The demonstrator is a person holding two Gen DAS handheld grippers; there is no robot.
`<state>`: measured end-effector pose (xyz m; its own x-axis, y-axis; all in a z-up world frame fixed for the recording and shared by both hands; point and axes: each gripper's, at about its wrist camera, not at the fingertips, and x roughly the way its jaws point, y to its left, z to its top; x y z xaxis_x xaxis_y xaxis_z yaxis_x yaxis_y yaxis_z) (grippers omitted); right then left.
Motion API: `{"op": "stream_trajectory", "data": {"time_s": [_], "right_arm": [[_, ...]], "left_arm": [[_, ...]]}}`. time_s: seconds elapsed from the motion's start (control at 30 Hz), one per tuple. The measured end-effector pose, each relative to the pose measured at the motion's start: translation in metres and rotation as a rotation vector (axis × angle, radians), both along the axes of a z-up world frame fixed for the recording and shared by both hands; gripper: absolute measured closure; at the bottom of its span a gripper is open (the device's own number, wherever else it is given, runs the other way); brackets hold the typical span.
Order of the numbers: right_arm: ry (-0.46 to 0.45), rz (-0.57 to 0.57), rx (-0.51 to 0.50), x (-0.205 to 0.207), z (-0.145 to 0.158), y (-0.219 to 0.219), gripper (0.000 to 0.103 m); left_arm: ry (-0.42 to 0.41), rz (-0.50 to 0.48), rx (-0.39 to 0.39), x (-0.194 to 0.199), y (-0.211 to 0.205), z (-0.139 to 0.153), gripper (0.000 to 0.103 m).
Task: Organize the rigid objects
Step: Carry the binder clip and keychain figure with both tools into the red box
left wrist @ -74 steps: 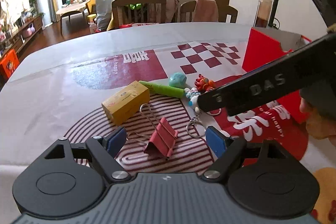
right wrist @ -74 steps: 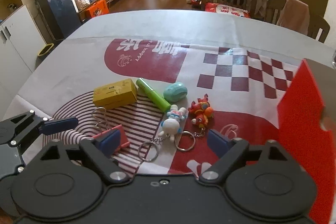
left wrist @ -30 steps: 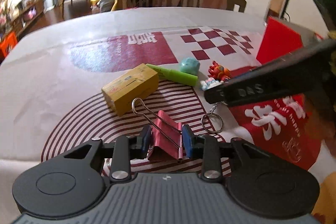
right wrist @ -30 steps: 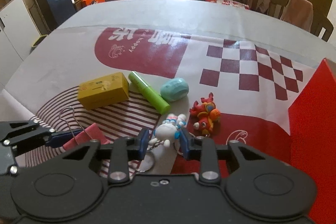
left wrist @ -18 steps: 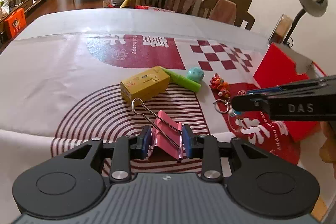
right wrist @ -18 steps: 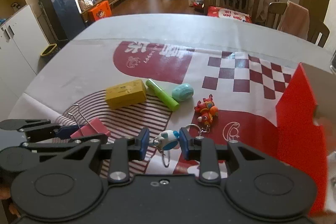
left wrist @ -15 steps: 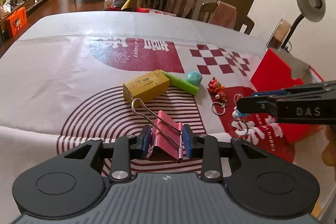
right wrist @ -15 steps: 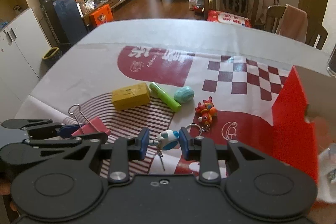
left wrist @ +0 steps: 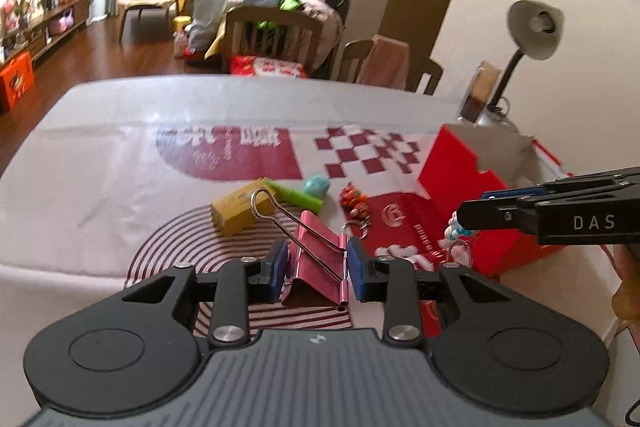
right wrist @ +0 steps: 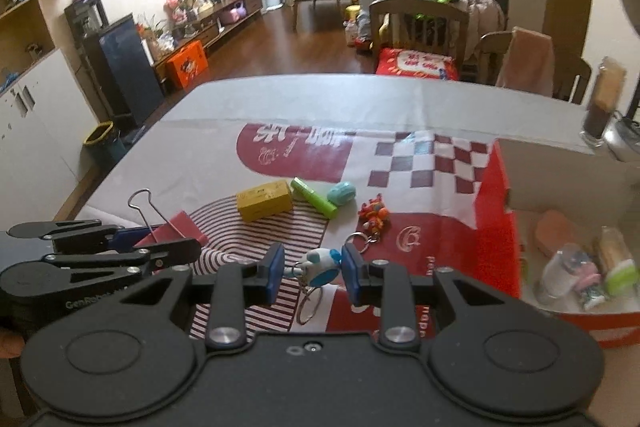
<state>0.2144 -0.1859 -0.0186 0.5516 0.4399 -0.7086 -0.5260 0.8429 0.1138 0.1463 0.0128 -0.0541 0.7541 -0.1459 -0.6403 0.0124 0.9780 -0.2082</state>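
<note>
On the table [right wrist: 280, 99], the small carton [right wrist: 264, 205] lies left of the tube [right wrist: 313, 202], the egg-shaped case [right wrist: 341, 193] just right of it, the dragon charm [right wrist: 373, 214] further right. The open box [right wrist: 498, 227] stands at the right, several things inside.

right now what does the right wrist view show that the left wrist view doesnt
Only the right wrist view looks into the red box, showing the items already inside. Only the left wrist view shows the pink binder clip squeezed between the left gripper's pads head-on. Both show the yellow box, green tube, teal shell, orange keychain, and the right gripper shut on the white keychain figure.
</note>
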Motion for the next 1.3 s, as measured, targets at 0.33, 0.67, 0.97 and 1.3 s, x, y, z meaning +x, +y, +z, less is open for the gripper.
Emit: {"op": "stream_trajectory", "data": {"time_s": [0.33,0.67,0.97,1.3], "right_arm": [[-0.077,-0.072,0.025,-0.006,0.033,-0.035,0.073],[-0.098,-0.119,0.020,0.022,0.039,-0.098,0.073],[-0.078,-0.131,0.010,0.069,0.033,-0.166,0.073],[-0.021,-0.169,-0.002,0.114,0.008,-0.226,0.073]], "left_arm": [[-0.094,-0.073,0.010,-0.004,-0.025,0.040,0.072],[-0.071,-0.141,-0.016,0.038,-0.078,0.048,0.072],[-0.009,-0.197,-0.003,0.093,-0.153,0.042,0.072],[0.061,-0.252,0.019,0.158,-0.222,0.026,0.072]]}}
